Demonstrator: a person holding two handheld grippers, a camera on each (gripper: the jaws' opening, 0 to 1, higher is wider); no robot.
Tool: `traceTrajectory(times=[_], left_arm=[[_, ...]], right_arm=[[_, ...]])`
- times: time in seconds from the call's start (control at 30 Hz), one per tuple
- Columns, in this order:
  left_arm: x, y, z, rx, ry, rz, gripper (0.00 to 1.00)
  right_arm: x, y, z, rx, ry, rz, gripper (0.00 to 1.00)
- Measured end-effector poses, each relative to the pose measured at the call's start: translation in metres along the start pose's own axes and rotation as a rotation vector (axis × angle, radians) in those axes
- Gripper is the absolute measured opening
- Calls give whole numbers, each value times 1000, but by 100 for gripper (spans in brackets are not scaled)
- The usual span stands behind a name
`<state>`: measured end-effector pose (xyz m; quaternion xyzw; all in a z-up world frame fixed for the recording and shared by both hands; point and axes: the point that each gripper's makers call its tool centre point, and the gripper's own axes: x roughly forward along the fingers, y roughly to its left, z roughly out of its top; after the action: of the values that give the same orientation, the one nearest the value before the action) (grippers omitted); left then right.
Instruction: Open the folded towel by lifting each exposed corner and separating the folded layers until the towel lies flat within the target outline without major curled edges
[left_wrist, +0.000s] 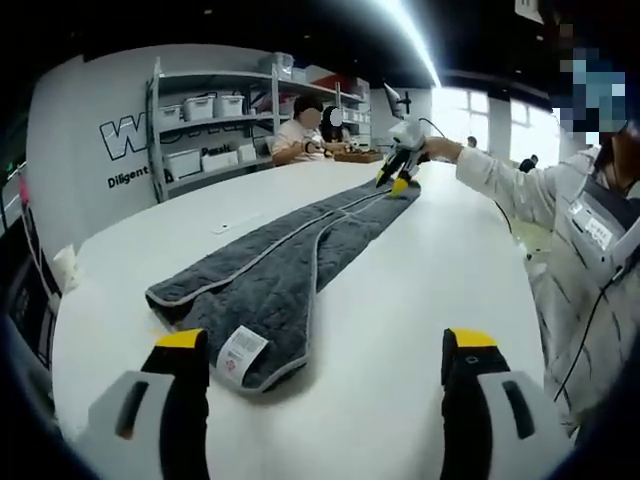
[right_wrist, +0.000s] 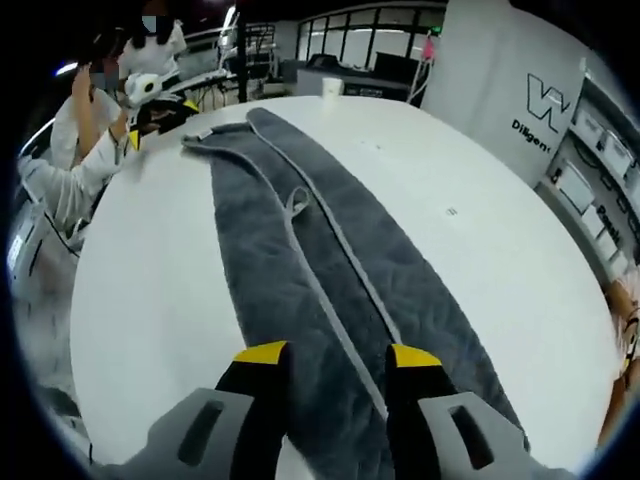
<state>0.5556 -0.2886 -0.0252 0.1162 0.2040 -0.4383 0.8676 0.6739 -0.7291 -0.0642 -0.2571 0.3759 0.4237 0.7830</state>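
Spanning a white round table (left_wrist: 420, 300), one long grey quilted towel with pale piping (left_wrist: 280, 265) lies lengthwise, folded along its length. Near end, left gripper view: left gripper (left_wrist: 325, 350), jaws apart, empty, just short of the towel's corner bearing a white care label (left_wrist: 241, 353). Far end: right gripper (left_wrist: 400, 178) at the opposite corner; its own view shows jaws apart over the cloth. Status, by judgement: lengthwise layers partly parted, half-width fold remaining; no target outline discernible. Beyond: shelving with white bins (left_wrist: 205, 125).
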Motion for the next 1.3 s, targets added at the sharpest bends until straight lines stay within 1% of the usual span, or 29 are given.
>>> traceTrajectory(times=[0.1,0.2,0.33,0.4,0.47,0.5,0.67,0.8,0.93,1.1,1.2,1.3], left_arm=[[-1,1,-3,-2,4,1,95],[-3,2,-4,-9,1,2,94],[-5,4,-3,-14,-4,5,94],[-5,4,-3,-18,-9,5,94],[-5,3,-3,-20,-11,2,94],[-5,4,-4,-22,-10,-1,94],[-4,6,-6,-24,2,1,94],[-5,7,-5,-28,-4,1,93],[-5,6,-4,-28,-7,4,93],[-5,3,-4,-31,-7,0,93],[-4,3,-6,-31,-2,4,93],[-4,2,-5,-33,-3,3,92]], right_arm=[[6,-2,-4,3,20,15,29],[13,0,-8,0,46,50,28],[17,-1,-8,7,57,73,24],[18,2,-7,9,52,93,20],[18,1,-6,13,47,109,11],[18,2,-6,17,48,116,8],[19,4,-8,24,57,146,5],[18,6,-8,23,55,171,1],[16,6,-7,20,47,173,0],[7,9,-4,20,25,155,0],[-3,14,-1,1,5,137,0],[-15,25,1,-26,-12,122,0]])
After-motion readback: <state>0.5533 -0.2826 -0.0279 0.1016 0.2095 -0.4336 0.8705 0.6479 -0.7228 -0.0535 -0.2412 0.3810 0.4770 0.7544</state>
